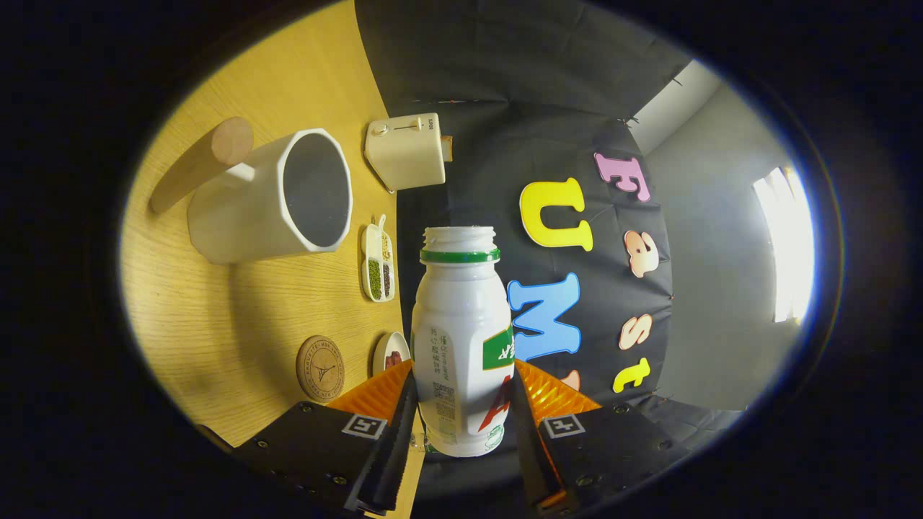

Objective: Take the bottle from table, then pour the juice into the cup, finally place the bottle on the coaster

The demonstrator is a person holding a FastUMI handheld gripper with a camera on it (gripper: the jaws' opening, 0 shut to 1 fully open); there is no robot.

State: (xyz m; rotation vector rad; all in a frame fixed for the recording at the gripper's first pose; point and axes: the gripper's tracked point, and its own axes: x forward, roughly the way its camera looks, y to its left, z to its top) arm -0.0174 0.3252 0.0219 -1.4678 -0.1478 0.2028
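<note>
Two orange fingers (pixel 389 393) close narrowly on the lower body of the white bottle (pixel 461 339), one pressing on each side, so the gripper (pixel 461 404) holds the bottle clamped between them. The bottle is uncapped, its open threaded mouth and green neck ring pointing away from the gripper, and its base sits back between the black finger mounts. The whole scene appears rolled to one side, with the wooden table (pixel 238 317) running along the left of the bottle and the black cloth wall behind and to the right of it. On the table, beyond the fingers and to the left of the bottle's mouth, stands the white cup (pixel 277 198), an angular mug with a wide open mouth and a round wooden handle (pixel 202 162) sticking out of its far side. The round cork coaster (pixel 320 368) lies on the table just beside the left finger, nearer than the cup. A small white dish (pixel 391 352) sits between the coaster and the bottle, partly hidden by the finger. A narrow divided tray (pixel 378 263) with green and dark contents lies between the cup and the bottle's neck. A cream toaster (pixel 405 151) stands farther off, past the cup, at the table's edge against the cloth.
</note>
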